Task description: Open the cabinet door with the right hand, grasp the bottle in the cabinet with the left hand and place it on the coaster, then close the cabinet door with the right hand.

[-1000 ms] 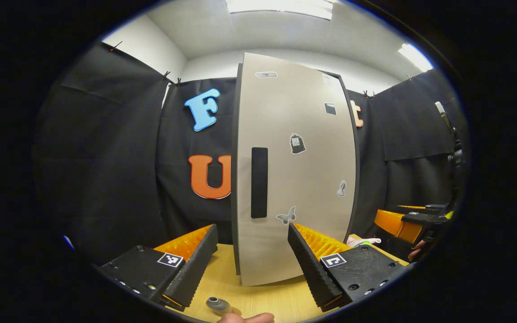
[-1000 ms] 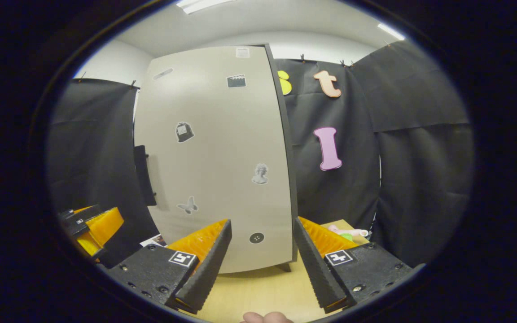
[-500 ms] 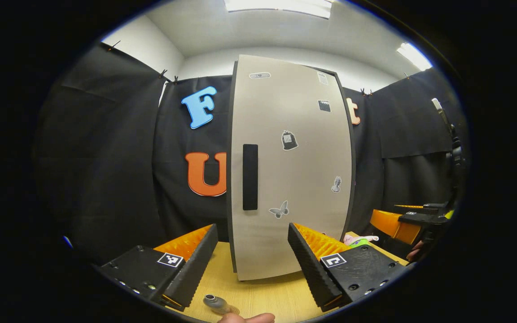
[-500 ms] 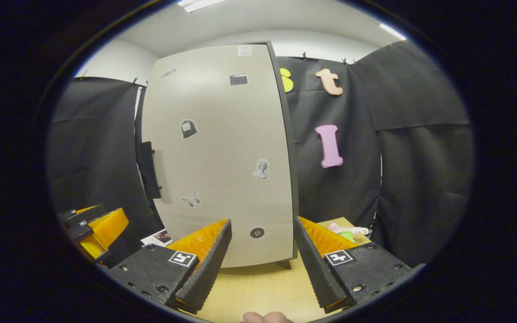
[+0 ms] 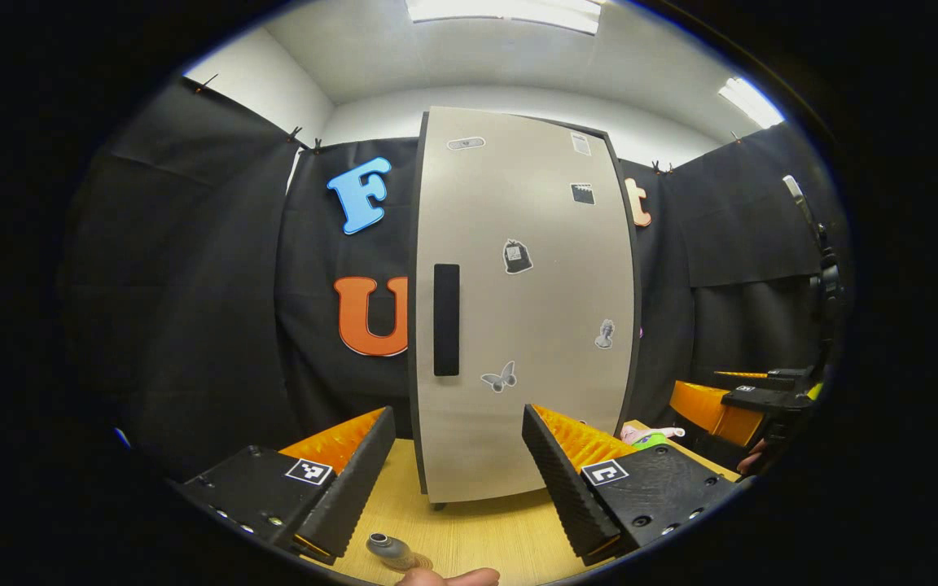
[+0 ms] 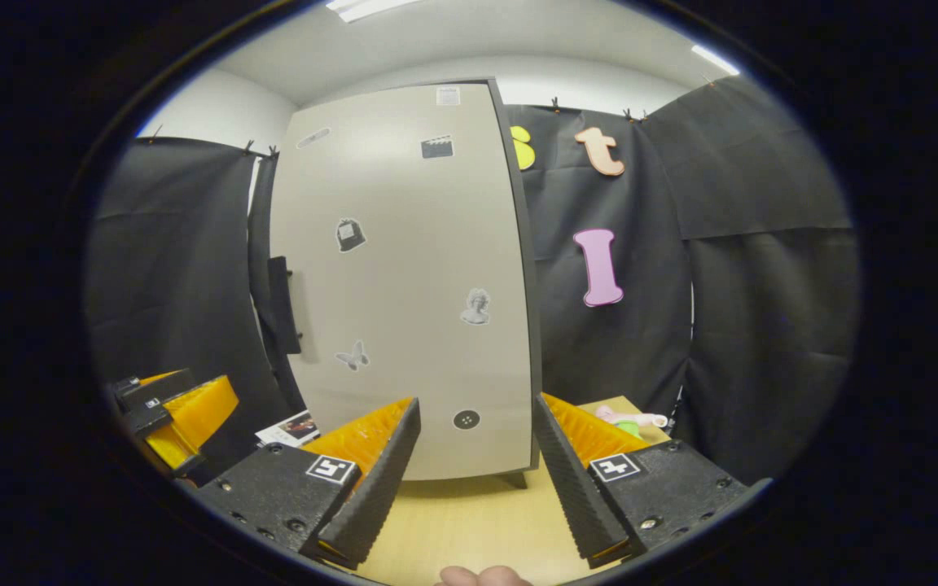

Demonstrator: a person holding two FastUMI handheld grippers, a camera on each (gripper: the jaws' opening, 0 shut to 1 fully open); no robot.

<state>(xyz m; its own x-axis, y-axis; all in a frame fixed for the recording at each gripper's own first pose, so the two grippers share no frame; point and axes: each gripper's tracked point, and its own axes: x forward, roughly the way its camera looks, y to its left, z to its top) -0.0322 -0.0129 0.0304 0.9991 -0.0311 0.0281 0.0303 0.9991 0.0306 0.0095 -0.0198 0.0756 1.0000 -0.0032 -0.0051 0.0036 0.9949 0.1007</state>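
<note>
The tall beige cabinet stands on the wooden table straight ahead in the left gripper view. Its door is shut and hides the inside. A black vertical handle sits near the door's left edge; in the right gripper view the handle shows side-on. My left gripper is open, short of the door and below the handle. My right gripper is open too, facing the door's lower right part without touching it. Each gripper also shows at the other view's edge: right gripper, left gripper.
A pink and green object lies on the table right of the cabinet. A printed card lies left of the cabinet's foot. A small grey round-ended piece shows by a fingertip at the bottom edge; what it is I cannot tell.
In the left gripper view the cabinet has slid left and looks slightly smaller. In the right gripper view it has drifted right, and more of the card shows. Both grippers stay open.
</note>
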